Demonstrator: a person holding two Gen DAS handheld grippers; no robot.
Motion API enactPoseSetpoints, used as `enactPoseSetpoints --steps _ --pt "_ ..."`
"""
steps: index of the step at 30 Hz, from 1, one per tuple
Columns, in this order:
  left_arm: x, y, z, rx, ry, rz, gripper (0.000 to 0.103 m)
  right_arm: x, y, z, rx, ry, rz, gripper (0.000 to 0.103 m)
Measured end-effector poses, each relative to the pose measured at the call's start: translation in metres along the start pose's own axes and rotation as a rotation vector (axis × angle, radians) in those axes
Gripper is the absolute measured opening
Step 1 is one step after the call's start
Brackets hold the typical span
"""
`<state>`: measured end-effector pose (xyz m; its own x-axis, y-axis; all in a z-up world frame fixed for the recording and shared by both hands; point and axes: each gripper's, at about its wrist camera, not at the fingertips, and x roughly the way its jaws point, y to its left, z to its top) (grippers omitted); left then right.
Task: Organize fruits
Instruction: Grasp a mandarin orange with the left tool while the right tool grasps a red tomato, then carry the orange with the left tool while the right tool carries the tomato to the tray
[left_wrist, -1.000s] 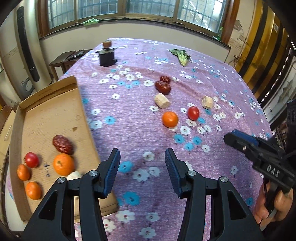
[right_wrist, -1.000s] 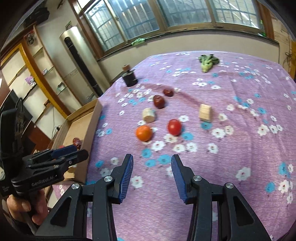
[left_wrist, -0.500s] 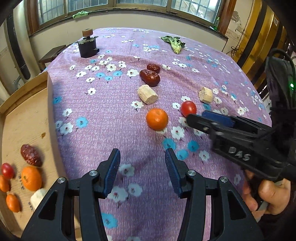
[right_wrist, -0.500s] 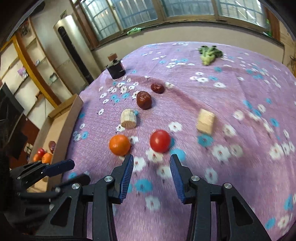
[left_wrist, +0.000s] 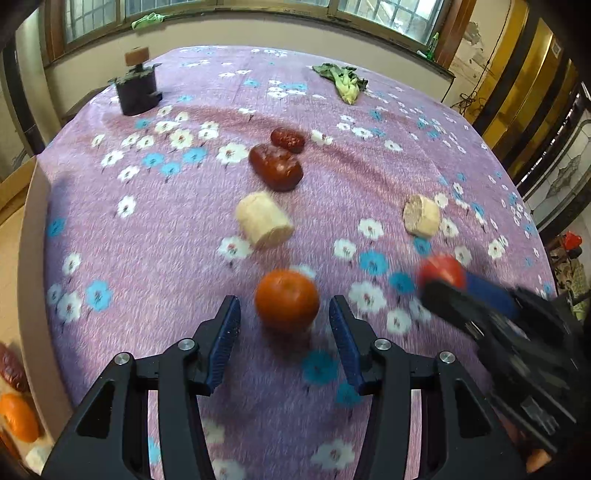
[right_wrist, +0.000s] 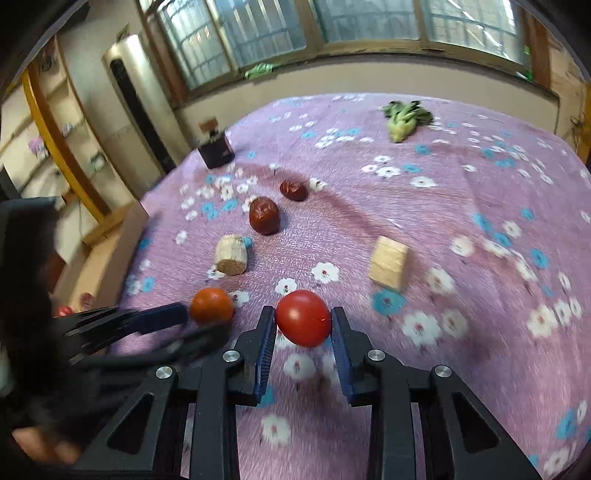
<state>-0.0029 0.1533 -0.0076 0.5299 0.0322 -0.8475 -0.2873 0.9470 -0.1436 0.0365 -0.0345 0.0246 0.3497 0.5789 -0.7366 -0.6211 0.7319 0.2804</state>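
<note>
Both grippers advanced: orange (left_wrist: 287, 300), tomato (right_wrist: 303, 317) between spread jaws

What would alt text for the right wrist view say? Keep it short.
The right gripper has its open fingers on either side of a red tomato on a purple floral tablecloth; whether the pads touch it is unclear. To its left, the left gripper reaches for an orange; two dates, two pale cylindrical pieces and a leafy green lie beyond.

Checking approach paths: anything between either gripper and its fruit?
Nothing visible. The orange sits between the open left gripper fingers; the tomato sits between the right gripper fingers, contact unclear.
</note>
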Motion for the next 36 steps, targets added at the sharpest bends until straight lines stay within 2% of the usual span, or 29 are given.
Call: enactPoseSetpoints --steps 2,4,11,17,25,36 --pt "0.004 -0.004 0.003 0.019 -0.019 0.02 0.047 -0.014 -0.003 -0.008 0.026 -0.018 0.006 0.03" --pt "0.005 -0.008 0.003 0.035 -0.033 0.042 0.03 -0.024 -0.005 -0.014 0.047 -0.028 0.012 0.03" --pt "-0.008 -0.006 -0.011 0.036 -0.038 0.039 0.029 -0.044 -0.001 -0.026 0.061 -0.048 0.02 0.03" --pt "-0.039 0.004 -0.03 0.015 -0.078 0.067 0.03 -0.056 0.012 -0.023 0.044 -0.074 0.039 0.03" --pt "-0.072 0.021 -0.04 -0.009 -0.132 0.083 0.03 -0.061 0.039 -0.024 0.006 -0.082 0.06 0.03" --pt "-0.091 0.044 -0.052 -0.052 -0.149 0.089 0.03 -0.065 0.068 -0.025 -0.037 -0.079 0.078 0.03"
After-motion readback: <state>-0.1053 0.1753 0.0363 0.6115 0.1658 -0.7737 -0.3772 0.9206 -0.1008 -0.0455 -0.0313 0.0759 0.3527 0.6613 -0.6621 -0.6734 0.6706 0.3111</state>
